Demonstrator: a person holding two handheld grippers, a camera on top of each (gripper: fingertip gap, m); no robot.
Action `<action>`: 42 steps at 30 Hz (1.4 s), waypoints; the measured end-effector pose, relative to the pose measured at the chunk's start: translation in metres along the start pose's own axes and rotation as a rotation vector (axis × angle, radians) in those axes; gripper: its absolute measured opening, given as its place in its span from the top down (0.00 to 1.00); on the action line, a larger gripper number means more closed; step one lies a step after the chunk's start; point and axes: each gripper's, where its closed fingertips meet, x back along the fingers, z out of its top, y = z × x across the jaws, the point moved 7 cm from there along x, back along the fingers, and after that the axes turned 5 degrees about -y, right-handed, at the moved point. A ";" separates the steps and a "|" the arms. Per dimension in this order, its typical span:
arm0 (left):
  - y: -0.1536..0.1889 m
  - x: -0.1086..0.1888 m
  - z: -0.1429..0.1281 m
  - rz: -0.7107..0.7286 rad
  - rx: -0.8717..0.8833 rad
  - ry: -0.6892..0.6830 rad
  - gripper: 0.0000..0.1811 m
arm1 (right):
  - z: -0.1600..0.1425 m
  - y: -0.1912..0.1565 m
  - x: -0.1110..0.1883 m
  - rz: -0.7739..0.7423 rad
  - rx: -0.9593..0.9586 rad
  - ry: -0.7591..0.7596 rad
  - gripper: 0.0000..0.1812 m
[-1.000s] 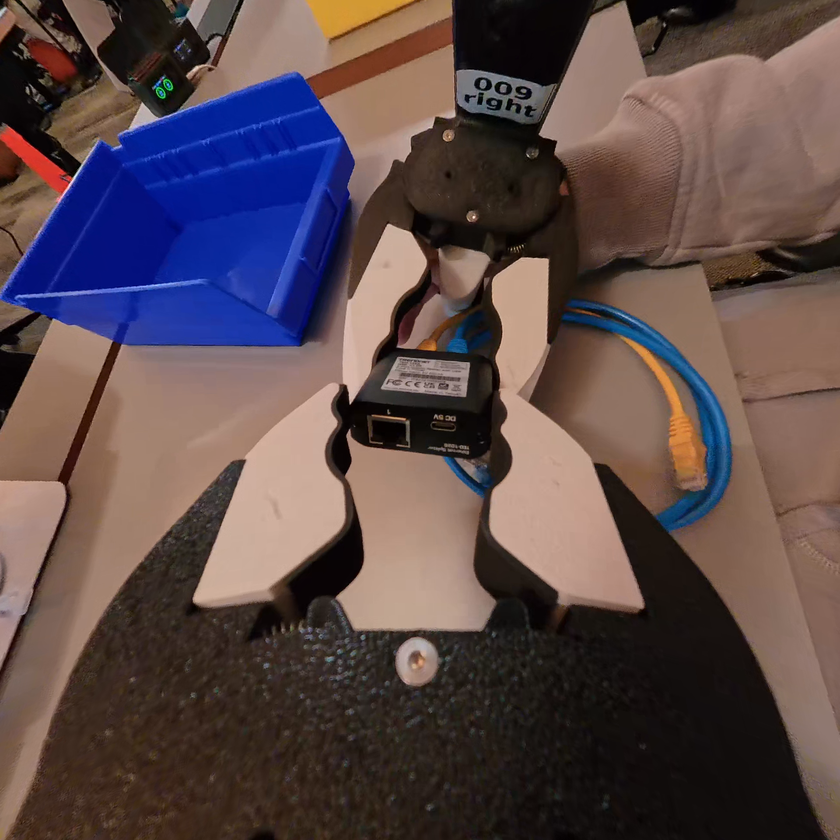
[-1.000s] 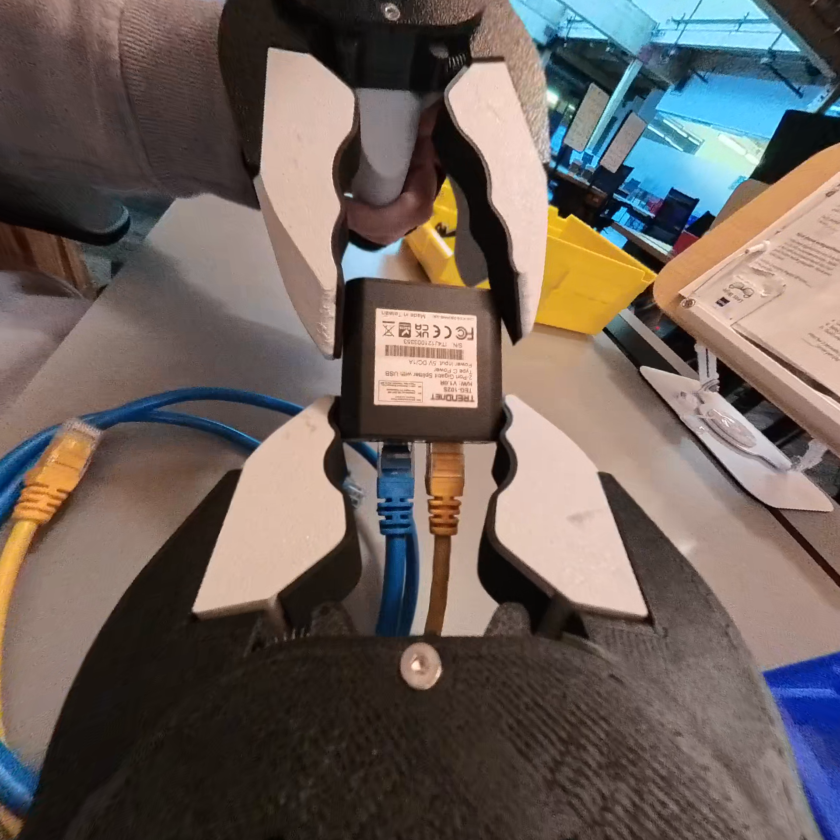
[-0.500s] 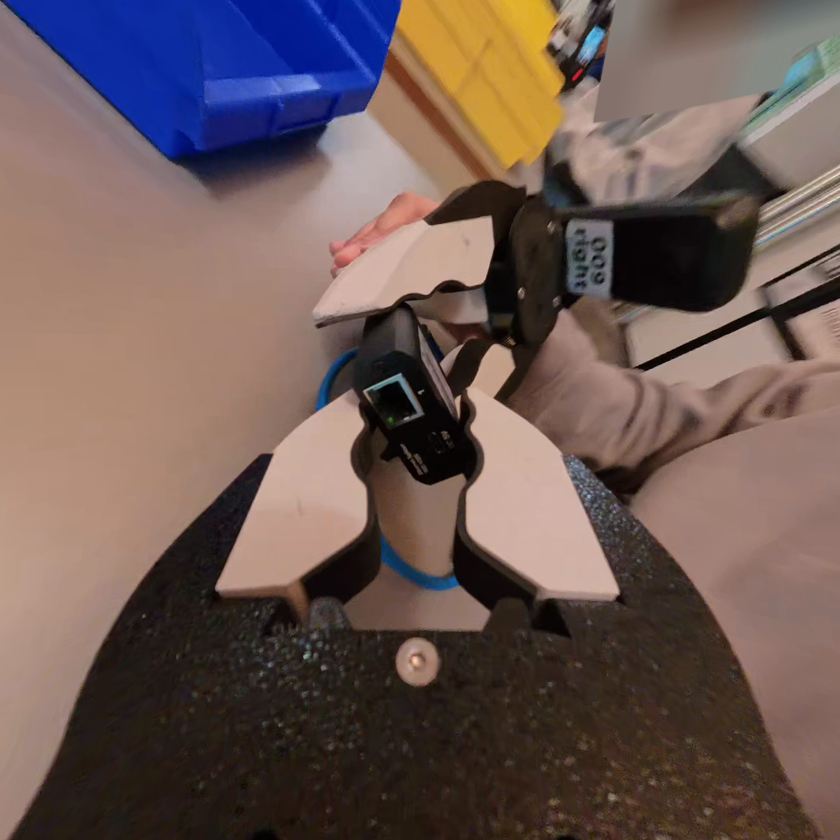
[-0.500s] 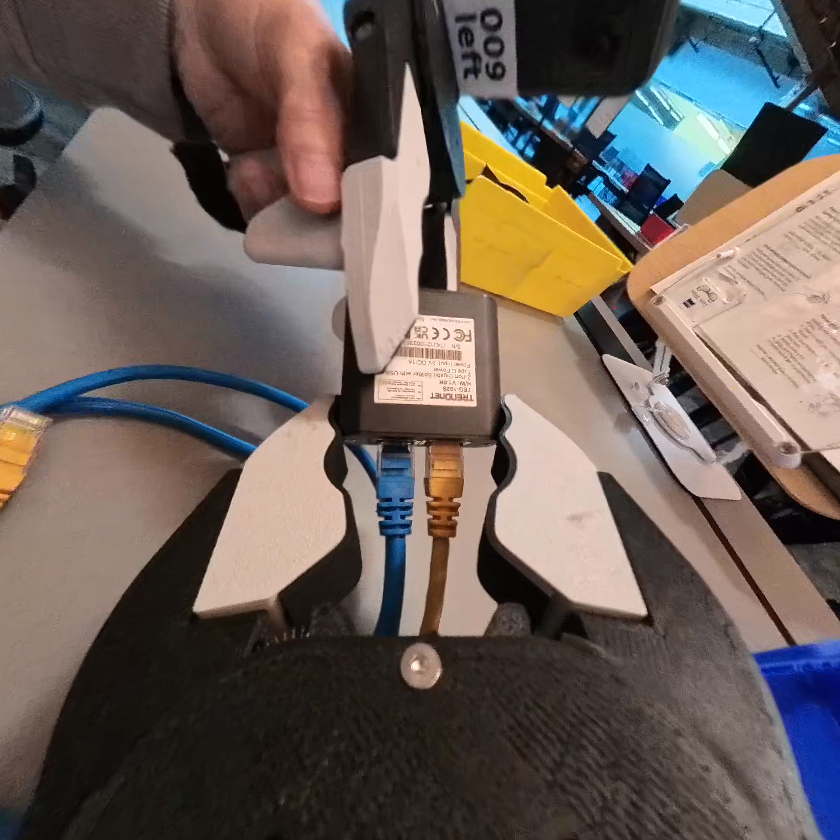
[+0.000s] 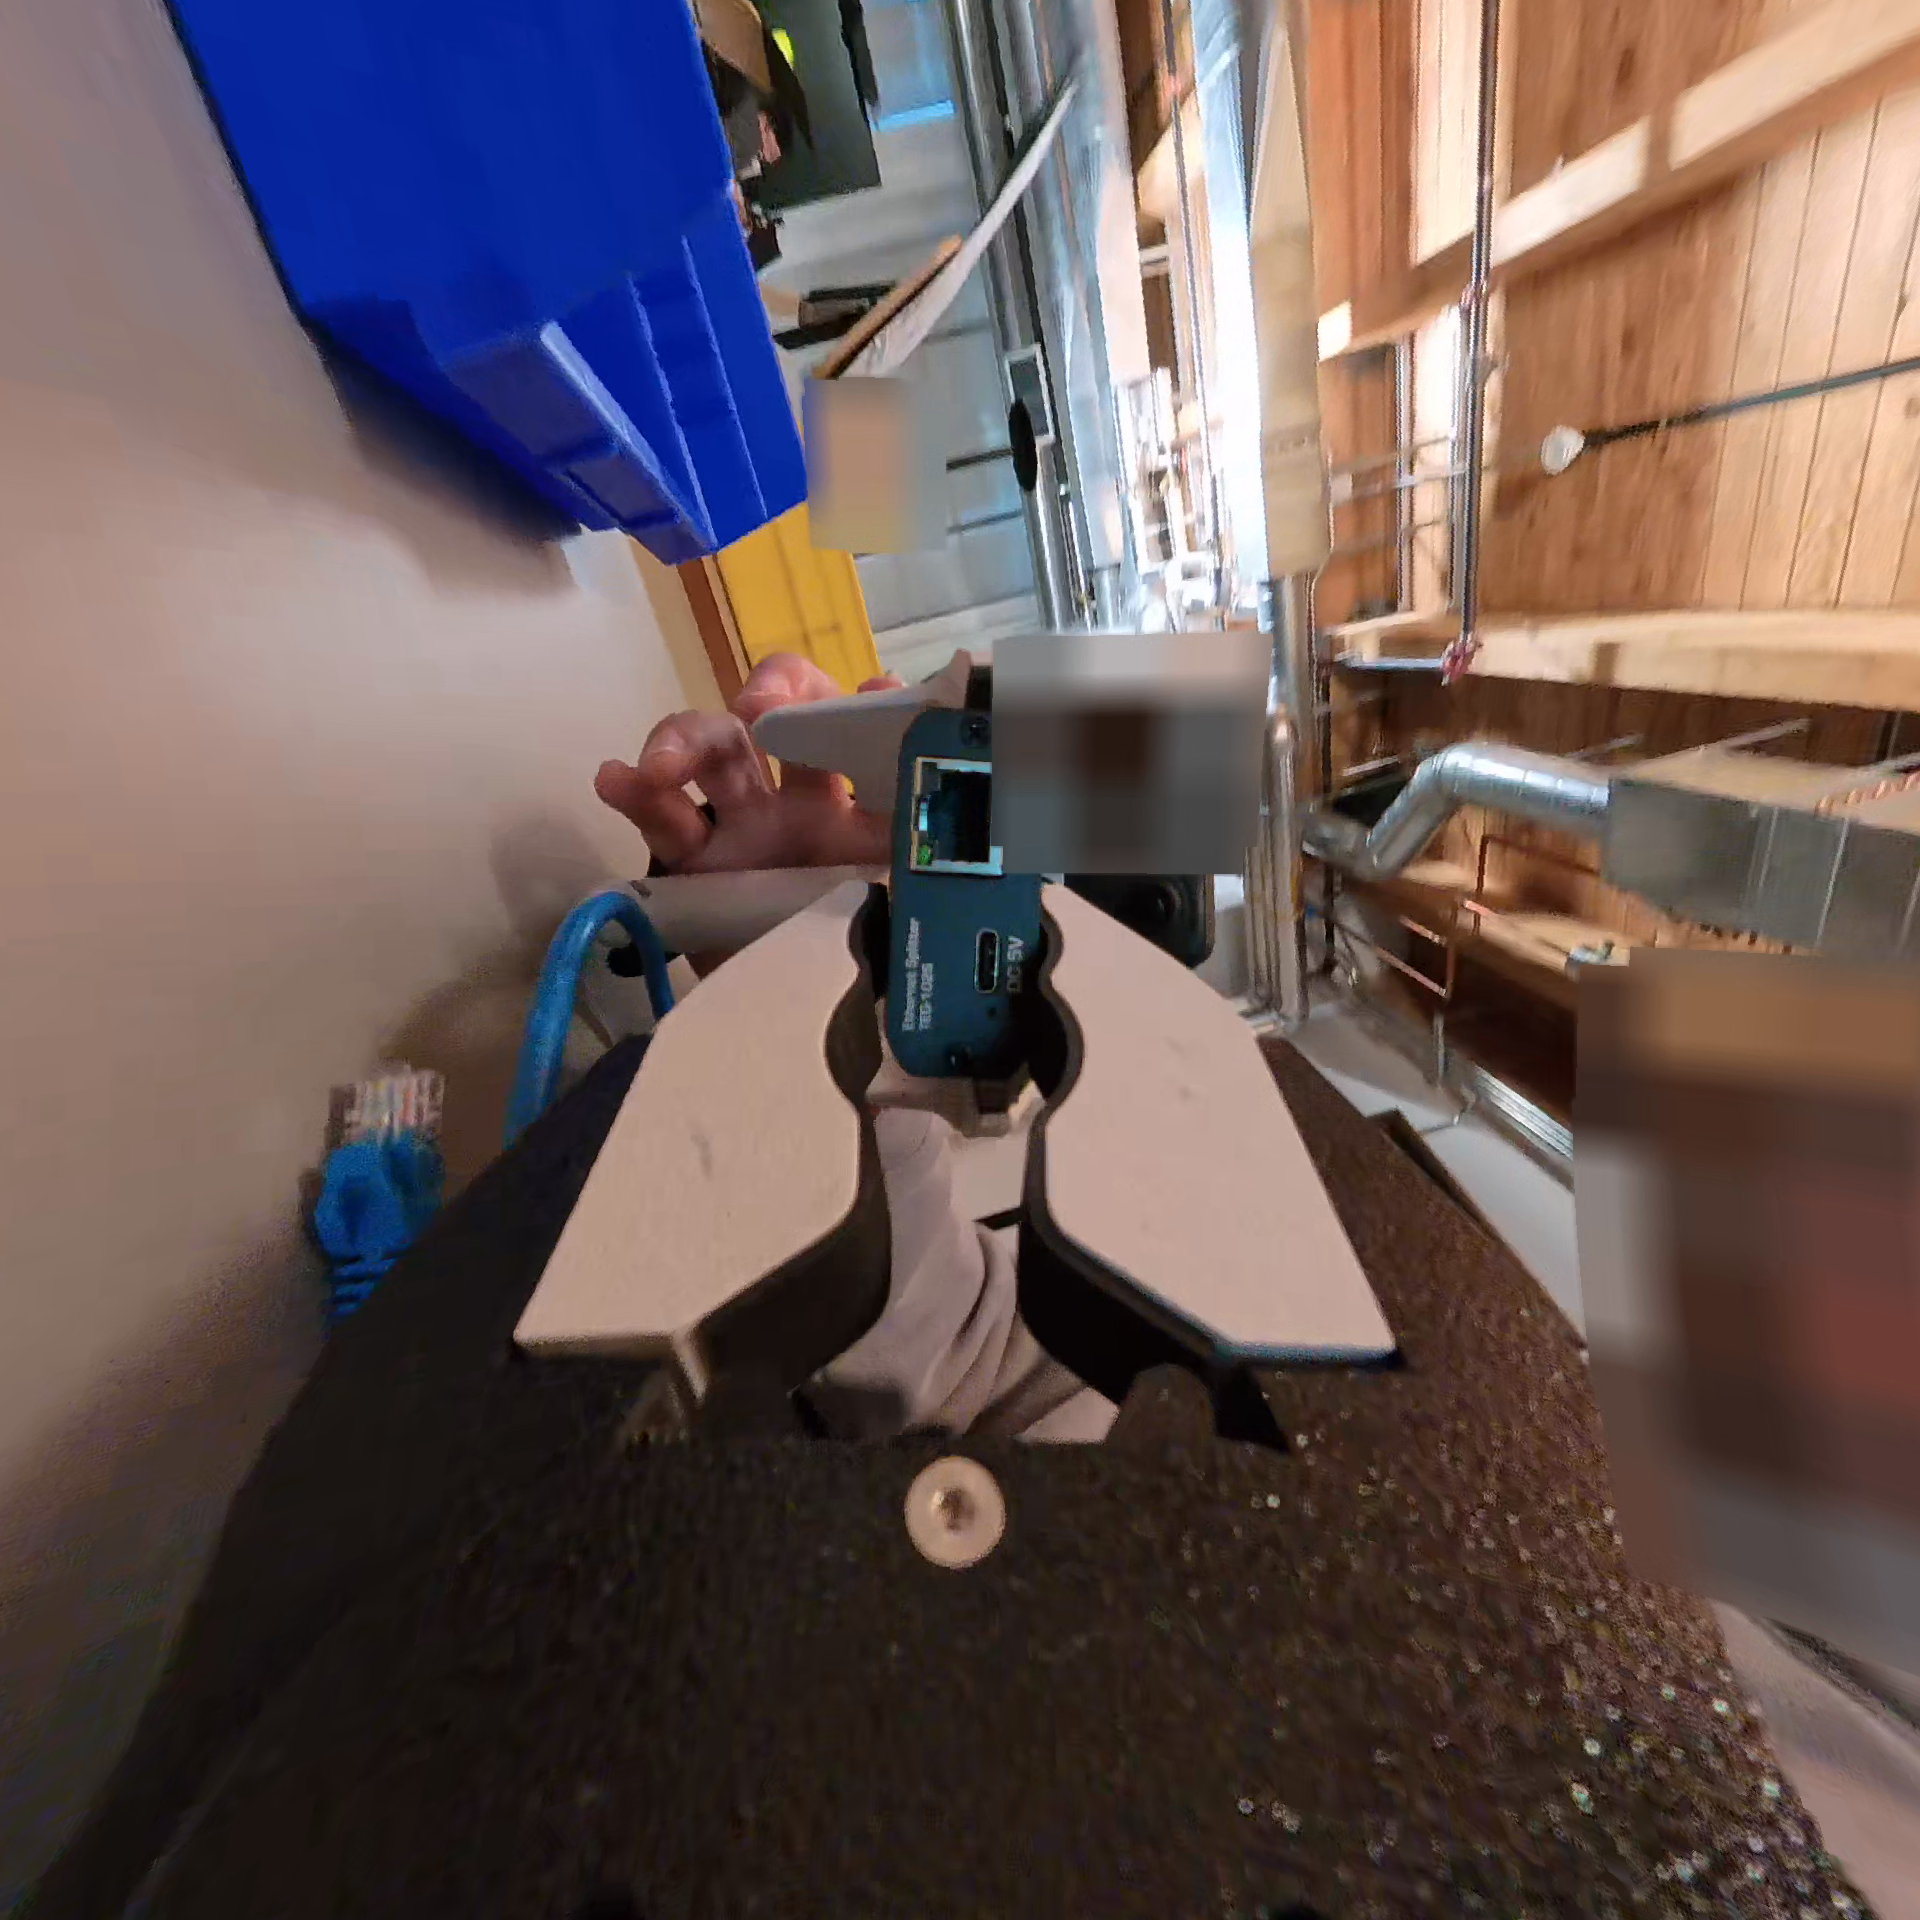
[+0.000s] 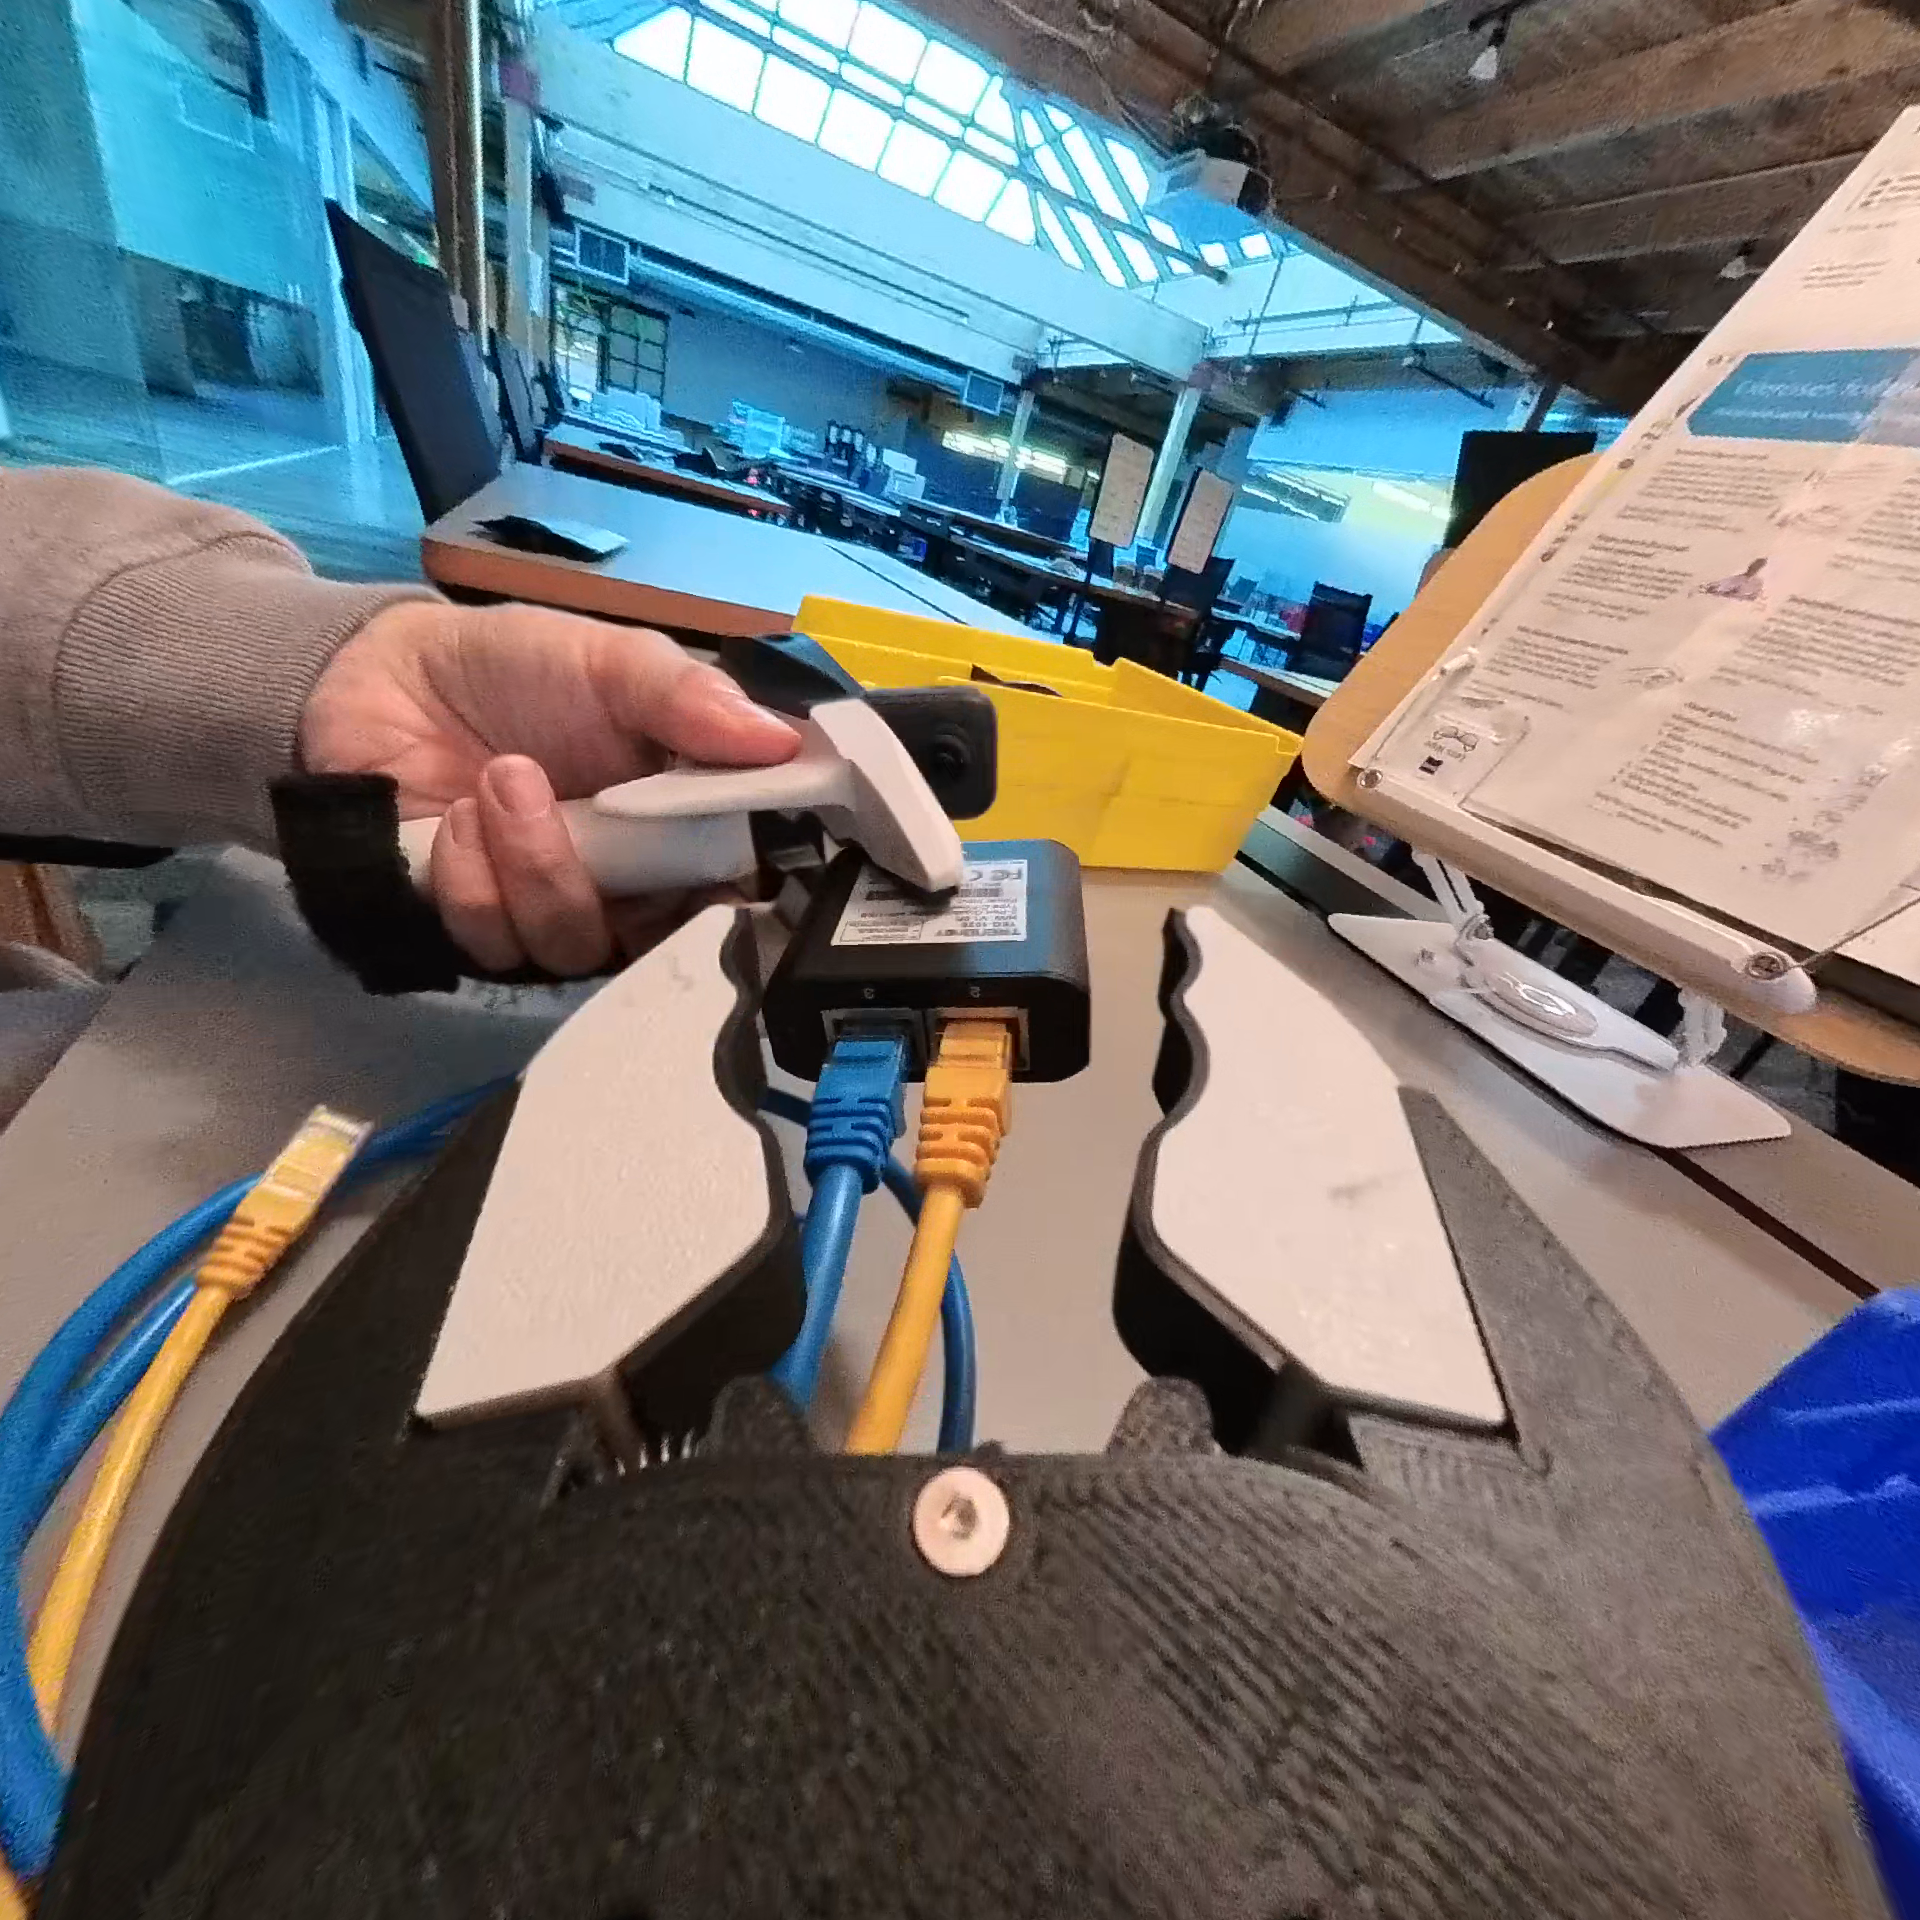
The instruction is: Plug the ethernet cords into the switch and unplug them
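The black switch (image 6: 935, 940) has a blue cord (image 6: 857, 1091) and a yellow cord (image 6: 966, 1091) plugged into its near face. My right gripper (image 6: 956, 925) is open, with its jaws wide on either side of the switch and not touching it. My left gripper (image 5: 961, 914) is shut on the switch (image 5: 961, 977), whose single port and small power socket face that camera. In the right wrist view its top finger (image 6: 883, 800) presses on the switch's labelled face. The right gripper's fingers (image 5: 831, 727) show behind the switch.
A loose yellow plug (image 6: 312, 1143) and a loose blue plug (image 5: 379, 1153) lie on the grey table (image 6: 1558, 1195). A blue bin (image 6: 1849, 1507) is at my right, a yellow bin (image 6: 1091, 748) is behind the switch, and a document stand (image 6: 1662, 675) is at far right.
My left gripper has rolled about a quarter turn and now clamps the switch by its flat faces. My right gripper has let go of the switch and opened wide.
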 end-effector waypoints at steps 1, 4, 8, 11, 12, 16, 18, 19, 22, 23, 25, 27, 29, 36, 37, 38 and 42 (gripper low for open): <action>0.000 -0.001 0.000 0.005 0.014 0.022 0.87 | -0.001 0.000 0.000 0.002 -0.013 0.006 0.60; 0.005 -0.003 -0.001 0.033 0.026 0.058 0.87 | -0.004 0.000 -0.001 0.005 0.001 -0.042 0.61; 0.009 -0.002 0.000 0.042 0.047 0.137 0.87 | -0.002 -0.001 -0.004 -0.040 0.045 -0.061 0.63; 0.007 -0.001 0.002 0.030 0.070 0.193 0.87 | 0.001 -0.001 -0.007 -0.058 0.046 -0.035 0.66; 0.006 0.000 0.002 0.032 0.069 0.210 0.87 | 0.001 -0.002 -0.008 -0.074 0.055 -0.044 0.66; 0.002 0.002 0.002 0.053 0.040 0.205 0.87 | 0.000 -0.003 -0.009 -0.065 0.057 -0.085 0.66; 0.003 0.002 0.000 0.084 -0.045 0.148 0.87 | 0.000 -0.004 -0.007 -0.020 0.045 -0.099 0.66; 0.004 0.004 0.000 0.107 -0.093 0.134 0.87 | 0.000 -0.005 -0.006 0.004 0.035 -0.110 0.66; 0.016 0.014 0.008 0.147 -0.272 0.166 0.83 | 0.001 -0.003 0.000 0.041 -0.014 -0.091 0.66; 0.023 0.020 0.012 0.157 -0.332 0.170 0.83 | 0.002 -0.001 0.004 0.040 -0.040 -0.069 0.66; 0.045 0.035 0.020 0.199 -0.507 0.169 0.81 | 0.001 0.004 0.011 0.054 -0.115 -0.055 0.66; 0.068 0.059 0.031 0.332 -0.714 0.168 0.80 | 0.000 0.007 0.021 0.070 -0.168 -0.016 0.66; 0.087 0.092 0.047 0.564 -0.878 0.155 0.79 | -0.001 0.013 0.030 0.089 -0.223 0.031 0.66; 0.084 0.278 0.128 1.684 -0.628 -0.129 0.80 | -0.010 0.022 0.043 0.125 -0.283 0.118 0.66; 0.082 0.299 0.134 1.748 -0.537 -0.147 0.79 | -0.010 0.022 0.044 0.119 -0.281 0.122 0.66; 0.079 0.315 0.138 1.778 -0.451 -0.152 0.78 | -0.010 0.022 0.044 0.115 -0.281 0.127 0.66; 0.055 0.340 0.137 1.661 -0.141 -0.120 0.77 | -0.010 0.024 0.045 0.114 -0.292 0.135 0.66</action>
